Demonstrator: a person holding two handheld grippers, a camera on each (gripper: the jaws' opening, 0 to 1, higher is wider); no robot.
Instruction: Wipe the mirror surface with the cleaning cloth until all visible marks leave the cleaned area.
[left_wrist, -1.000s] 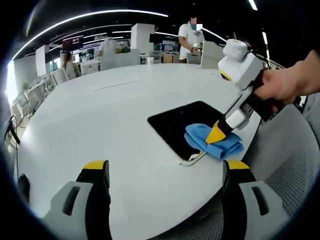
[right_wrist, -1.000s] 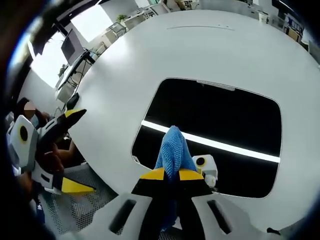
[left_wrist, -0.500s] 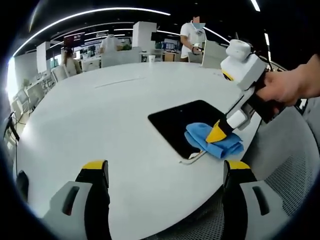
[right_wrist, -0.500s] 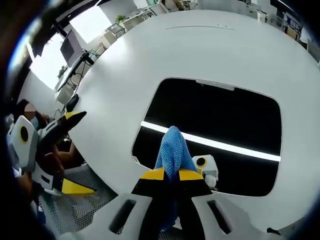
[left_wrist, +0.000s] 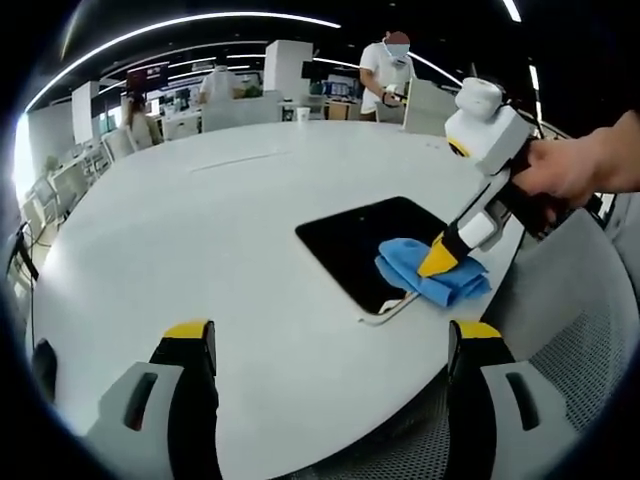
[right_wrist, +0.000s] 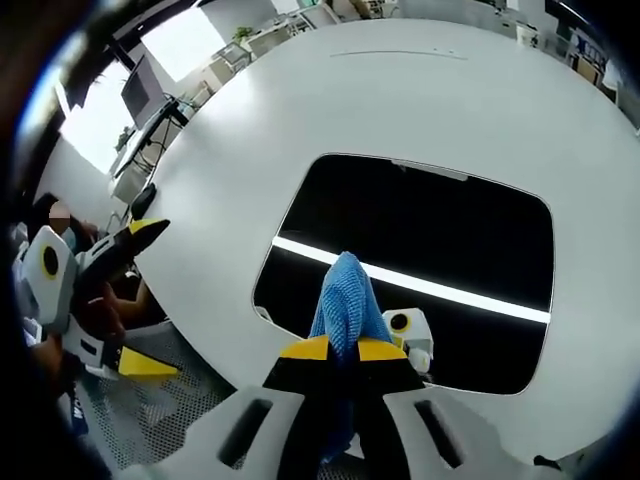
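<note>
A dark rectangular mirror (left_wrist: 362, 240) (right_wrist: 420, 250) lies flat on a round white table (left_wrist: 220, 230) (right_wrist: 400, 100), near its edge. My right gripper (right_wrist: 340, 347) is shut on a blue cleaning cloth (right_wrist: 345, 295) (left_wrist: 432, 272) and holds it down on the near part of the mirror. From the left gripper view, the right gripper (left_wrist: 437, 258) comes in from the right in a person's hand (left_wrist: 570, 165). My left gripper (left_wrist: 330, 340) stands open over the bare table, short of the mirror, with nothing in it. It also appears at the left of the right gripper view as the left gripper (right_wrist: 120, 300).
A white ceiling light reflects as a bright stripe (right_wrist: 420, 285) across the mirror. Mesh chairs (left_wrist: 590, 330) stand at the table's near edge. Several people (left_wrist: 385, 70) and desks are far behind the table.
The right gripper has slid the cloth slightly to the right across the mirror's near part. The left gripper has stayed open in place.
</note>
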